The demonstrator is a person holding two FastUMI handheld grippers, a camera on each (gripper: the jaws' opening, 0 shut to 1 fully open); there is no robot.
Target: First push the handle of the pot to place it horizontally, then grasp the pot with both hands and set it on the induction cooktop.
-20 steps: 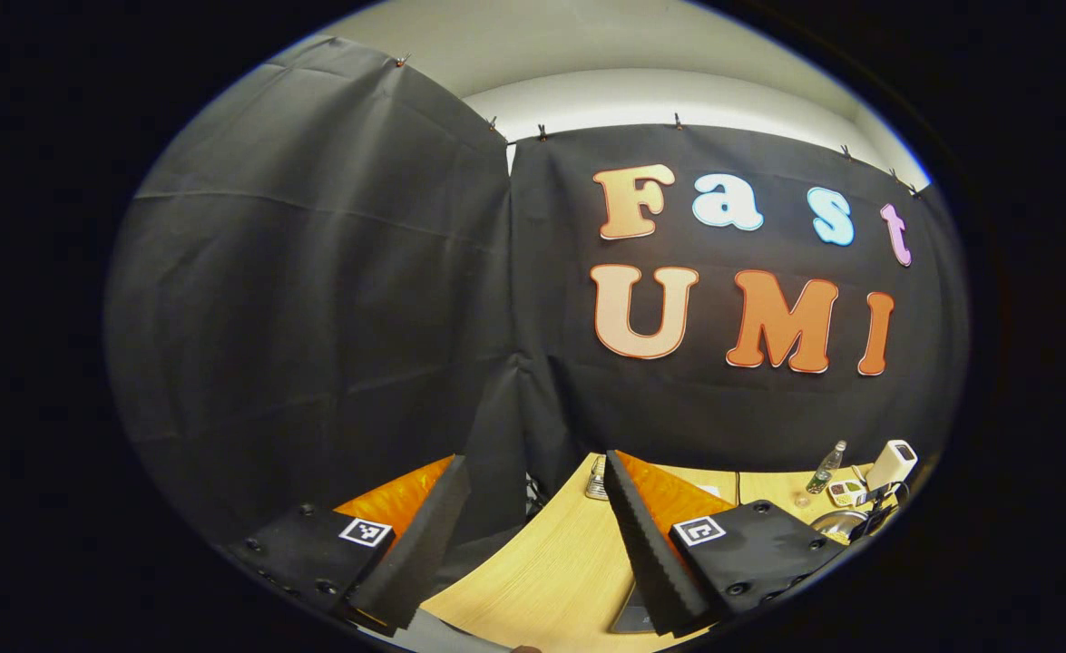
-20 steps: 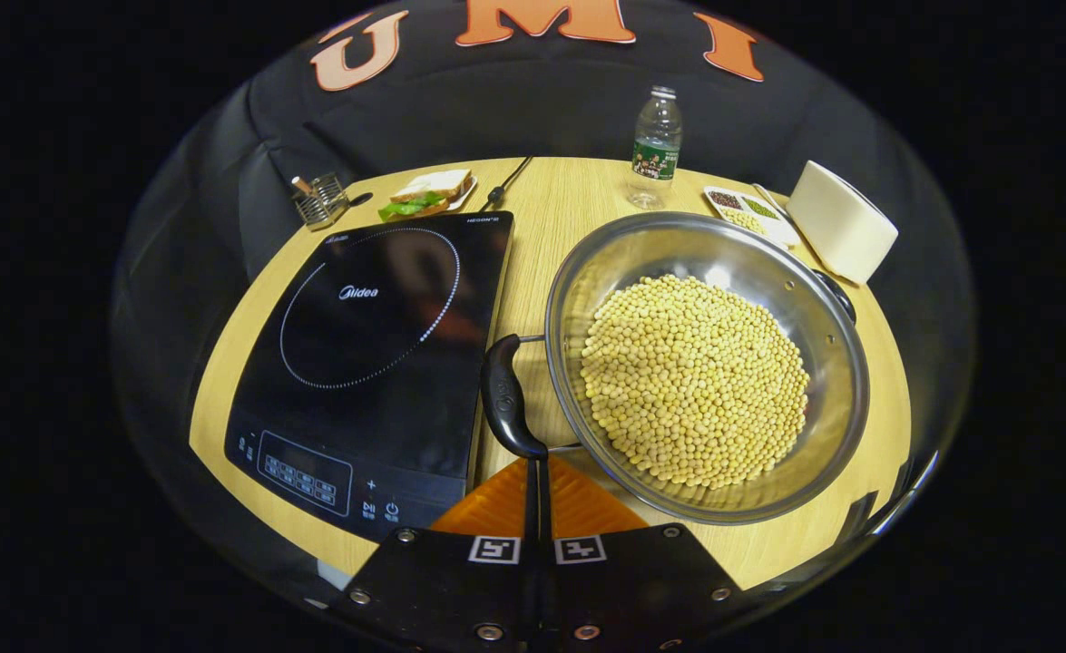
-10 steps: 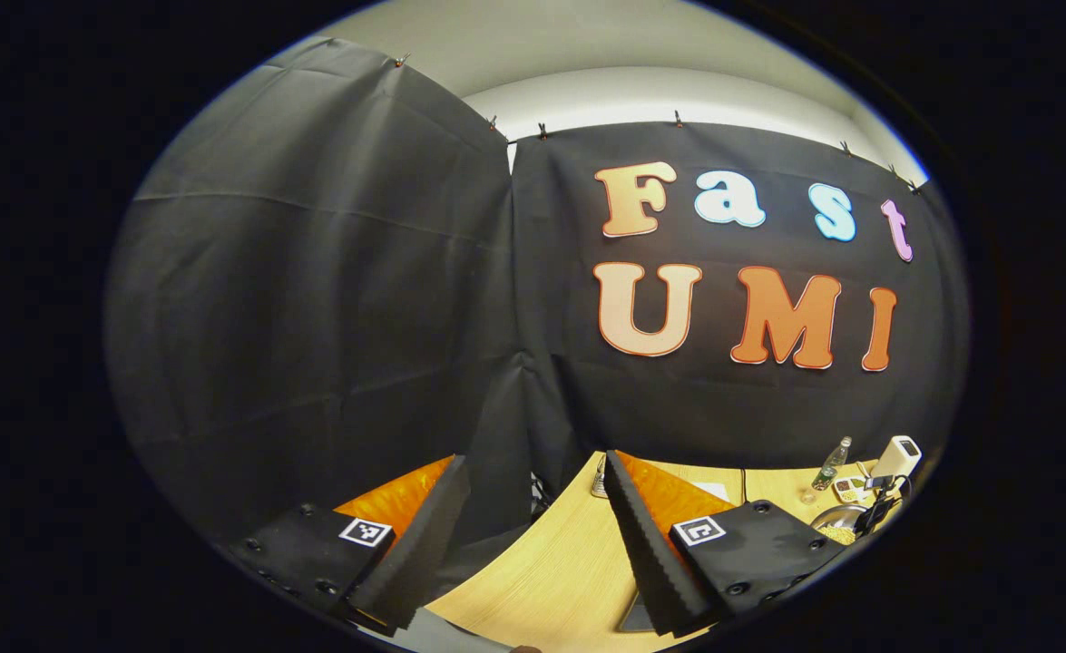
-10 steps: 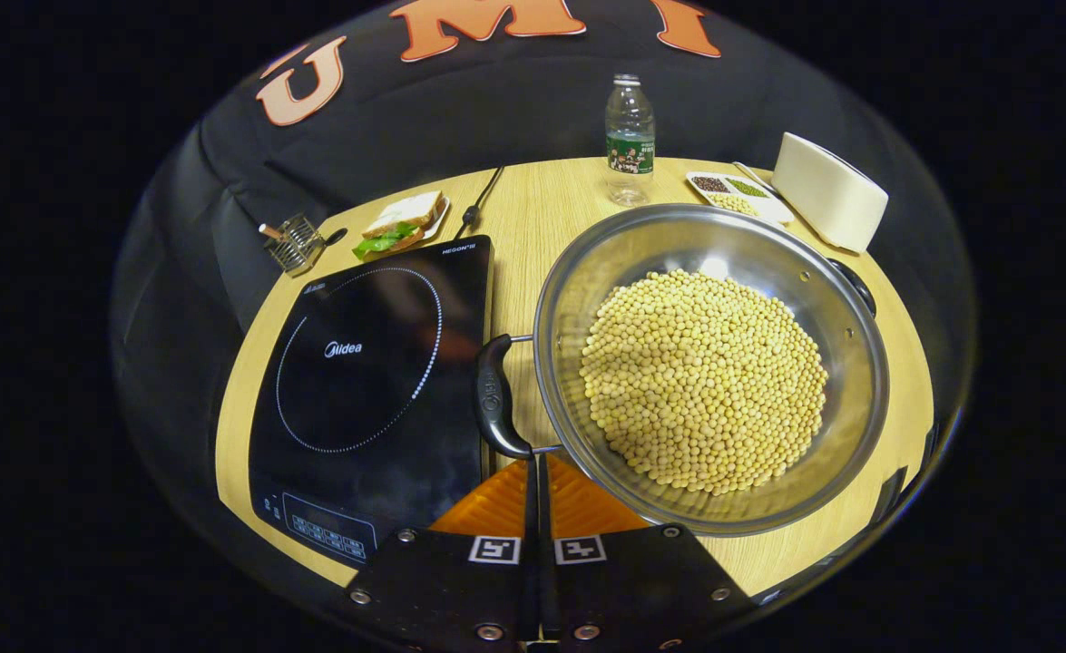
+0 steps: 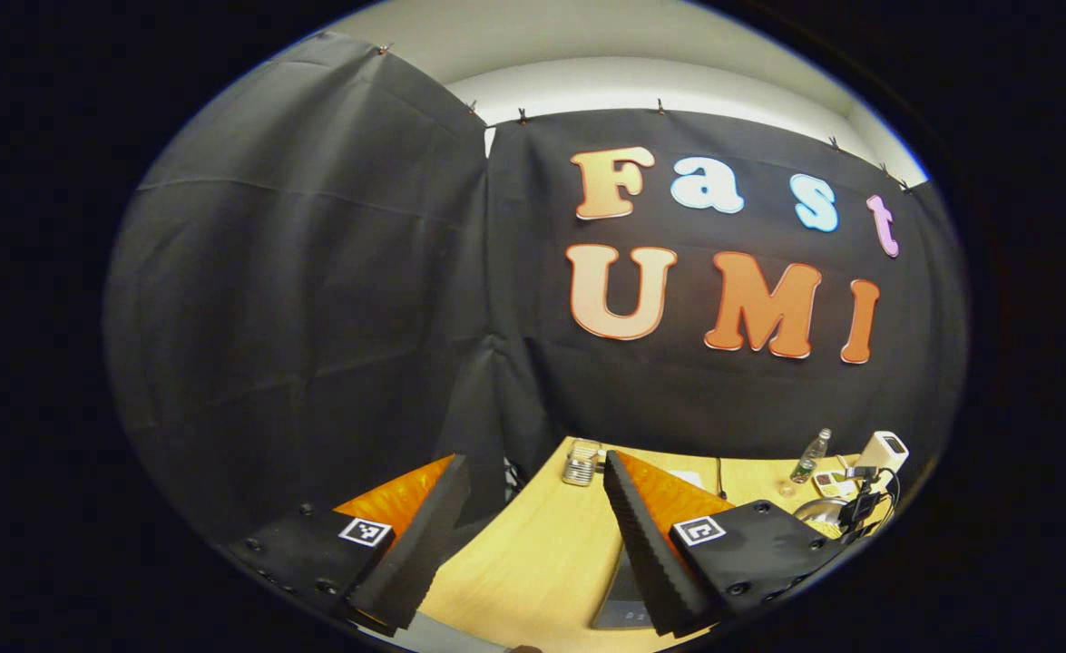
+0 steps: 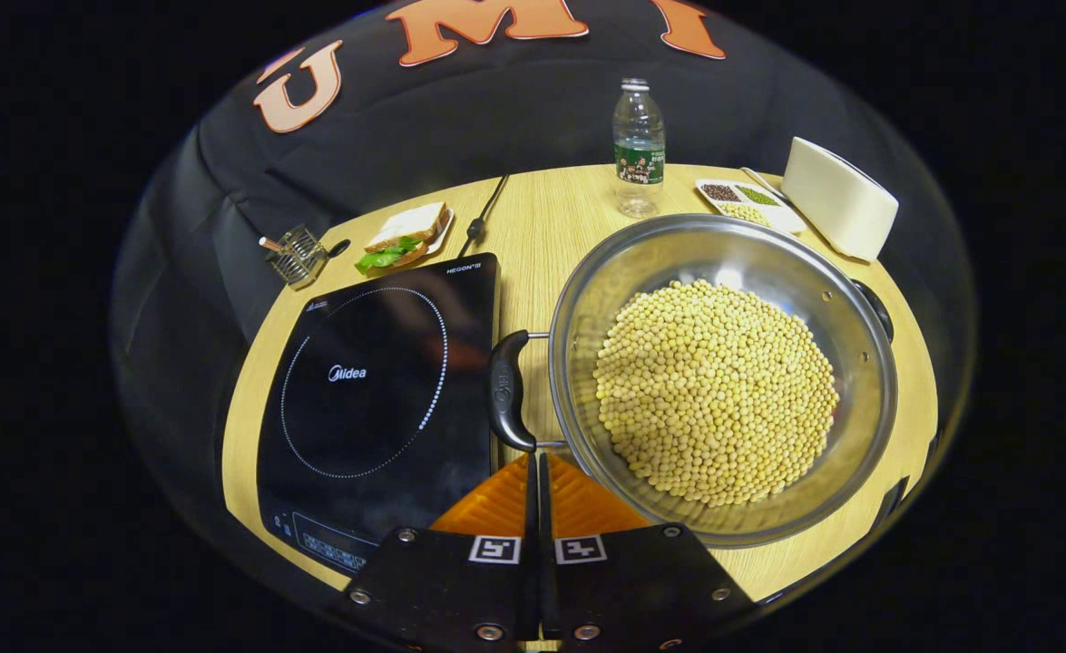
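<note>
In the right gripper view a steel pot (image 6: 845, 363) full of yellow soybeans stands on the wooden table (image 6: 551, 209), just right of the black induction cooktop (image 6: 369, 381). Its black near handle (image 6: 505, 392) points toward the cooktop's edge; the opposite handle (image 6: 875, 304) is at the far right rim. My right gripper (image 6: 535, 458) is shut with nothing between its fingers, its tips right at the near end of that handle. In the left gripper view my left gripper (image 5: 533, 494) is open and held above the table's left end, far from the pot (image 5: 814, 512).
At the table's back stand a water bottle (image 6: 638, 145), a small tray of seeds (image 6: 750, 204), a white box (image 6: 836, 209), a sandwich on a plate (image 6: 405, 236) and a wire holder (image 6: 295, 256). A cable (image 6: 483, 213) runs from the cooktop.
The pot has turned slightly, so its near handle stands straighter beside the cooktop's edge. The right gripper stayed shut at the handle's end. The left gripper turned a little, still open.
</note>
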